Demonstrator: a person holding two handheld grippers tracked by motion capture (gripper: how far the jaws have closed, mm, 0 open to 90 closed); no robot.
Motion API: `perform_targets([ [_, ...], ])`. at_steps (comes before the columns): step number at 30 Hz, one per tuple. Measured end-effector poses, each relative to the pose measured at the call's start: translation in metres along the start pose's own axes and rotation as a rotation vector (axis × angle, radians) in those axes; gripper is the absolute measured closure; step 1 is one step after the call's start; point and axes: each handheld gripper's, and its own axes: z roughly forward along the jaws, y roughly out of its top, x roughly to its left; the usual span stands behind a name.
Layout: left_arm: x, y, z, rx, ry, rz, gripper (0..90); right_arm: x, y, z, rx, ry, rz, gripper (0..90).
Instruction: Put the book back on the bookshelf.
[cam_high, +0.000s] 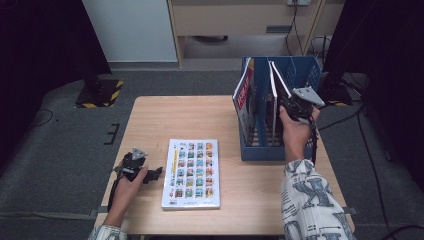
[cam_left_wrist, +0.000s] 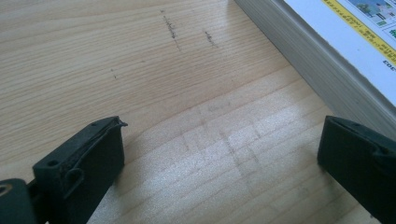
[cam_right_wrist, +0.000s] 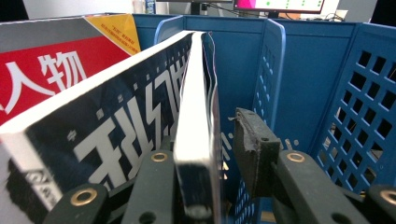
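Observation:
A blue file rack (cam_high: 260, 150) stands at the table's right. A dark book with white lettering (cam_right_wrist: 116, 126) stands upright in one of its slots (cam_high: 275, 87). My right gripper (cam_high: 287, 102) reaches into the rack with this book between its jaws (cam_right_wrist: 205, 135). The right pad (cam_right_wrist: 252, 140) stands a little clear of the book's cover, so the gripper is open. A thick book with a grid of small pictures (cam_high: 192, 172) lies flat at the table's front middle. Just left of it, my left gripper (cam_high: 156, 173) rests low over the wood, open and holding nothing (cam_left_wrist: 222, 126).
A red and white book (cam_high: 244, 92) leans in the rack's leftmost slot (cam_right_wrist: 42, 79). The rack's perforated blue wall (cam_right_wrist: 364, 116) is close on the right of my right gripper. The wooden table (cam_high: 165, 115) is bare at the back left. The flat book's page edge (cam_left_wrist: 327, 70) lies near my left gripper's right jaw.

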Motion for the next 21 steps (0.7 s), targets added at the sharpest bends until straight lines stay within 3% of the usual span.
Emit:
perform_targets([
  [10,0.000,0.000,0.000,0.000,0.000,0.000,0.0,-0.003,-0.005,-0.008,0.017,0.036,-0.004,69.8],
  [21,0.000,0.000,0.000,0.000,0.000,0.000,0.0,-0.006,-0.015,-0.017,0.027,0.041,0.022,66.1],
])
